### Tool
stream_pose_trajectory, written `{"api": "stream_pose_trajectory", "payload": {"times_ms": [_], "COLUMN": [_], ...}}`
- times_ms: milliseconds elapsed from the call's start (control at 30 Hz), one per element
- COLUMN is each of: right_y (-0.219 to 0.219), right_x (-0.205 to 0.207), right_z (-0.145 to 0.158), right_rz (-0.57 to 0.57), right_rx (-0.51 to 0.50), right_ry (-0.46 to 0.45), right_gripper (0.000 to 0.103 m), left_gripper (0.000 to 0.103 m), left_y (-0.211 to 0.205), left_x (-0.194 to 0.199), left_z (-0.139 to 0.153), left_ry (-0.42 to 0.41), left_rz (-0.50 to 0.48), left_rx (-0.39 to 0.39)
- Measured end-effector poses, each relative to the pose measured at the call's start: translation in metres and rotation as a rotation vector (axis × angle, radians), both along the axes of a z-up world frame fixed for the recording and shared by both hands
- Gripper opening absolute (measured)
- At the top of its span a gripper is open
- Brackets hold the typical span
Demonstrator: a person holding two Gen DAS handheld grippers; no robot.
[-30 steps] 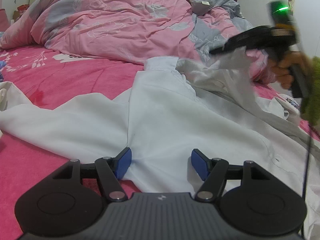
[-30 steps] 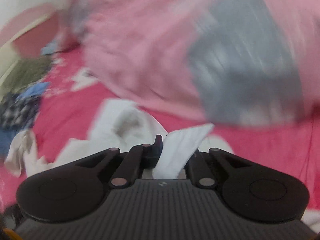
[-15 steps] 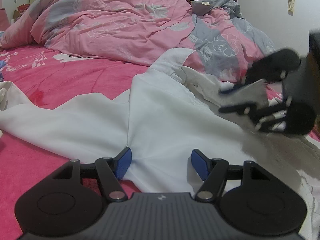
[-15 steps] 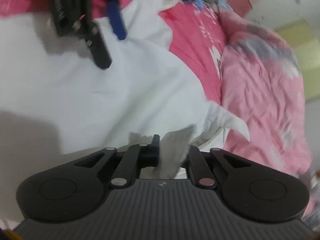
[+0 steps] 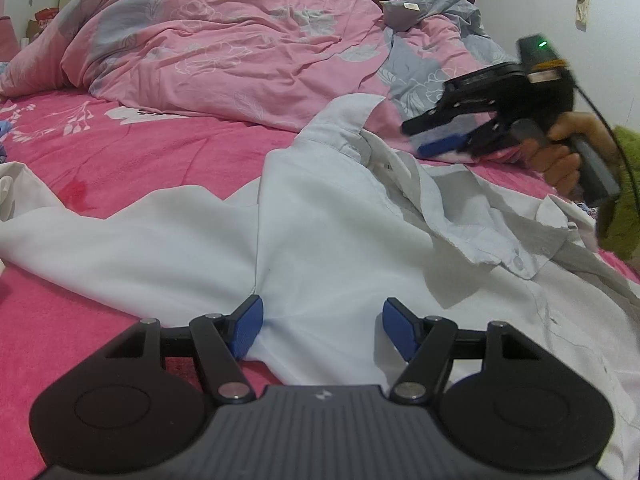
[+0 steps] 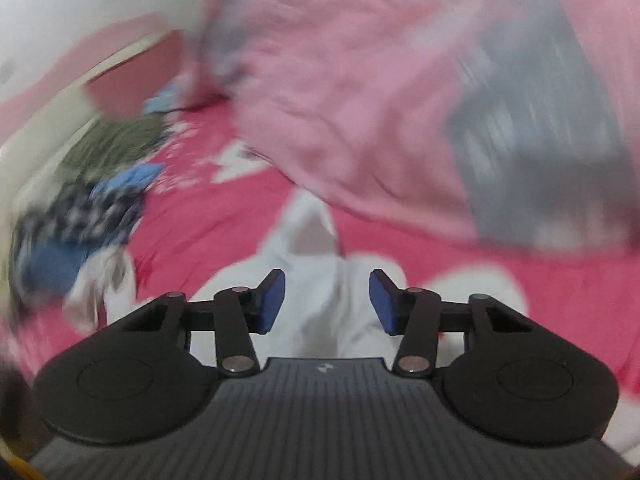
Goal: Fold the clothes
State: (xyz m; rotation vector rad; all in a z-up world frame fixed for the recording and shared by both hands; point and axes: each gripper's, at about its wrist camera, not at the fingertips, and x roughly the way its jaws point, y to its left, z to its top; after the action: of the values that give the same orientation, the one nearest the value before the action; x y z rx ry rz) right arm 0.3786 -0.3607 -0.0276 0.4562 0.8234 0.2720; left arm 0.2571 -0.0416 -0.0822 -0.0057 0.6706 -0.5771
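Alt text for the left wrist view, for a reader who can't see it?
A white shirt lies spread on a pink bed, the open left gripper low over its hem. The right gripper, in a hand, hangs open past the collar.

No text, number or brand name can be read in either view. The body of the left claw (image 5: 322, 330) carries a small pale emblem at its centre, toward six o'clock in its own view, too small to make out; the right claw (image 6: 326, 306) shows the same faint mark on its body. A white tag (image 5: 409, 6) sits on the grey corner of the quilt (image 5: 224, 44) toward one o'clock; any print on it cannot be read.
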Motion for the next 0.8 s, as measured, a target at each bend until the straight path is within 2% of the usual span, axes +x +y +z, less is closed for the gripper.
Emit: {"api": "stream_pose_trajectory", "payload": {"times_ms": [133, 200, 333, 400, 467, 600, 700, 800], "right_y": [-0.004, 0.002, 0.027, 0.041, 0.052, 0.082, 0.103, 0.12], "right_x": [0.006, -0.002, -0.01, -0.006, -0.011, -0.014, -0.013, -0.006], "right_z": [-0.022, -0.023, -0.019, -0.015, -0.002, 0.03, 0.038, 0.023], "right_rz": [-0.027, -0.01, 0.055, 0.079, 0.1, 0.157, 0.235, 0.316], "right_rx": [0.156, 0.169, 0.044, -0.046, -0.144, -0.47, -0.801, -1.12], "right_ry": [0.069, 0.067, 0.055, 0.039, -0.011, -0.163, -0.258, -0.314], "right_gripper": [0.044, 0.041, 0.008, 0.003, 0.0, 0.0, 0.0, 0.0], "left_gripper": [0.068, 0.068, 0.068, 0.068, 0.068, 0.068, 0.068, 0.068], "left_y": [0.001, 0.001, 0.001, 0.002, 0.001, 0.001, 0.001, 0.001], "left_x": [0.0, 0.0, 0.0, 0.0, 0.0, 0.0, -0.001, -0.001], "left_z": [0.0, 0.0, -0.001, -0.001, -0.001, -0.001, -0.001, -0.001], "left_ry": [0.001, 0.001, 0.001, 0.002, 0.002, 0.002, 0.002, 0.002], "left_rz": [-0.001, -0.002, -0.002, -0.002, -0.002, -0.003, -0.003, -0.004], "left_rx": [-0.001, -0.001, -0.004, -0.006, -0.006, -0.006, -0.004, -0.004]}}
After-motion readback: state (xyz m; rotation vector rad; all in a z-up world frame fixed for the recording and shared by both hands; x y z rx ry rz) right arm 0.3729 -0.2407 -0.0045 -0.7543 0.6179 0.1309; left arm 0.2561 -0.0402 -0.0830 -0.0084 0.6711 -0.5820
